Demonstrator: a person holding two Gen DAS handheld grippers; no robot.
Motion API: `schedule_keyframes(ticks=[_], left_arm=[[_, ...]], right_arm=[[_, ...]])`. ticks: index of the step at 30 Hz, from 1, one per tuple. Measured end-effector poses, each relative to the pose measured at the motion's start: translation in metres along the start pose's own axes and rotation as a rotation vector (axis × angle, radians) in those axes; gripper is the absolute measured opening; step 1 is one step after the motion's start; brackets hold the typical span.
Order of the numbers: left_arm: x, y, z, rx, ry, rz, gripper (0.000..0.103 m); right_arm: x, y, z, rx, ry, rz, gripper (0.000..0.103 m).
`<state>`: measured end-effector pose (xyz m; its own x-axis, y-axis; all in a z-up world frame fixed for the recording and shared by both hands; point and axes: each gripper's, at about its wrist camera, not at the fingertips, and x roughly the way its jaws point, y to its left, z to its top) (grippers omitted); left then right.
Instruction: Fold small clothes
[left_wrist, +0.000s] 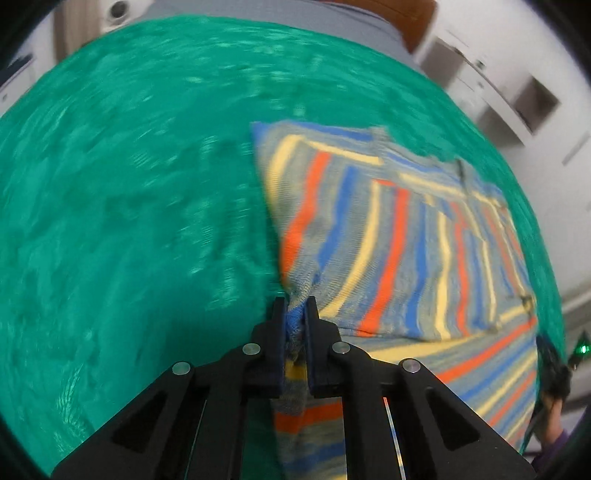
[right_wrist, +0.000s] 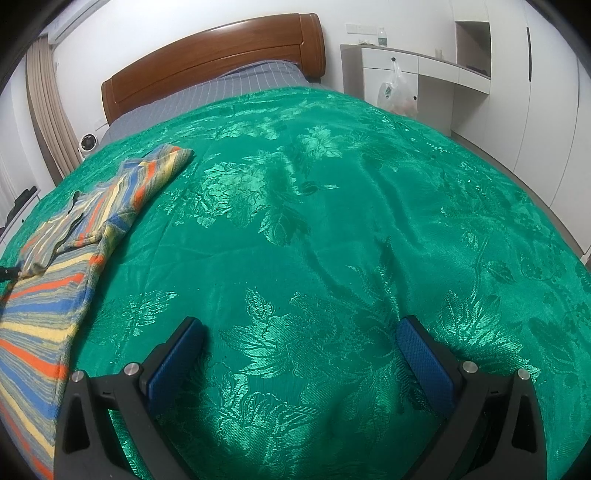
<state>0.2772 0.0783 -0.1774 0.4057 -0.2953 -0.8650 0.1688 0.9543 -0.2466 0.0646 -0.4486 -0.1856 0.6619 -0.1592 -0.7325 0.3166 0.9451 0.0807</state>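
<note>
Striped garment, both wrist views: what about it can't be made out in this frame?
- Left wrist view: motion blur smears the striped garment; the corner pinched in the left gripper is hidden by the closed jaws.
- Left wrist view: its near end runs under the gripper body and off the bottom edge.
- Right wrist view: the garment is cut off by the left edge, so its full outline and type stay unclear.

One stripy shirt (right_wrist: 55, 266). One green bed cover (right_wrist: 332, 221). One brown headboard (right_wrist: 221, 55). One plastic bag (right_wrist: 397, 94). Two grippers (left_wrist: 295, 306) (right_wrist: 299, 332).
</note>
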Motion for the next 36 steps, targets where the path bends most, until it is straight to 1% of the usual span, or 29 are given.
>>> schedule_keyframes(ticks=[3,4,6,7,8,10,11,13,15,17,18,19,21,22,25,26,28,29,30,32,33,34,35,36], left_arm=[[0.000,0.002,-0.007,0.004,-0.012,-0.003,0.009],[-0.001,0.000,-0.008,0.005,-0.020,0.006,0.014],[-0.004,-0.001,-0.012,0.002,-0.034,0.009,0.018],[-0.009,-0.002,-0.016,0.004,-0.044,0.021,0.029],[-0.014,-0.003,-0.020,0.014,-0.051,0.041,0.046],[-0.023,-0.006,-0.029,0.053,-0.076,0.088,0.064],[-0.030,-0.008,-0.036,0.076,-0.089,0.100,0.068],[-0.041,-0.010,-0.056,0.110,-0.094,0.121,0.072],[-0.051,-0.007,-0.078,0.116,-0.092,0.141,0.074],[-0.061,0.000,-0.105,0.087,-0.078,0.137,0.075],[-0.064,0.003,-0.116,0.073,-0.073,0.127,0.075],[-0.070,0.009,-0.133,0.053,-0.069,0.112,0.075],[-0.080,0.013,-0.155,0.040,-0.071,0.093,0.075],[-0.089,0.015,-0.171,0.036,-0.067,0.073,0.075],[-0.102,0.013,-0.200,0.045,-0.035,0.016,0.075],[-0.105,0.011,-0.213,0.059,-0.008,-0.012,0.075],[-0.106,0.008,-0.233,0.080,0.037,-0.046,0.073],[-0.104,0.006,-0.243,0.087,0.067,-0.066,0.068],[-0.103,0.004,-0.253,0.090,0.093,-0.080,0.064],[-0.103,0.000,-0.265,0.097,0.121,-0.095,0.051],[-0.104,-0.001,-0.267,0.098,0.126,-0.102,0.047],[-0.104,-0.001,-0.269,0.092,0.135,-0.115,0.038],[-0.105,-0.001,-0.269,0.082,0.143,-0.127,0.031],[-0.104,0.001,-0.268,0.073,0.148,-0.132,0.028]], right_arm=[[0.000,0.000,0.000,0.000,0.000,-0.001,0.103],[0.000,0.000,0.000,0.000,0.000,0.000,0.103],[0.000,0.000,0.000,0.000,0.000,0.000,0.103],[0.000,0.000,0.000,0.001,0.000,0.001,0.103],[0.000,0.000,0.000,0.001,0.000,0.001,0.103],[0.000,0.000,0.000,0.001,0.000,0.001,0.103],[0.001,0.000,0.000,0.001,0.000,0.001,0.103],[0.001,0.000,0.000,0.001,0.000,0.001,0.103],[0.001,0.000,0.000,0.000,0.001,-0.001,0.103],[0.000,0.000,0.000,0.000,0.002,-0.001,0.103],[0.000,0.001,0.000,-0.001,0.004,-0.001,0.103],[0.000,0.001,0.001,-0.001,0.007,-0.002,0.103],[0.000,0.001,0.003,-0.004,0.018,-0.001,0.103],[-0.001,0.002,0.004,-0.009,0.029,0.001,0.103],[-0.015,0.007,0.009,-0.038,0.087,0.002,0.102],[-0.028,0.012,0.007,-0.045,0.098,0.032,0.102],[-0.059,0.026,-0.004,-0.069,0.116,0.172,0.102],[-0.077,0.037,-0.015,-0.095,0.142,0.250,0.102],[-0.091,0.046,-0.026,-0.115,0.171,0.304,0.102],[-0.120,0.063,-0.056,-0.127,0.257,0.434,0.100],[-0.126,0.066,-0.065,-0.122,0.280,0.464,0.097],[-0.133,0.070,-0.078,-0.110,0.312,0.490,0.095],[-0.137,0.072,-0.091,-0.085,0.347,0.507,0.090],[-0.137,0.073,-0.102,-0.049,0.379,0.526,0.085]])
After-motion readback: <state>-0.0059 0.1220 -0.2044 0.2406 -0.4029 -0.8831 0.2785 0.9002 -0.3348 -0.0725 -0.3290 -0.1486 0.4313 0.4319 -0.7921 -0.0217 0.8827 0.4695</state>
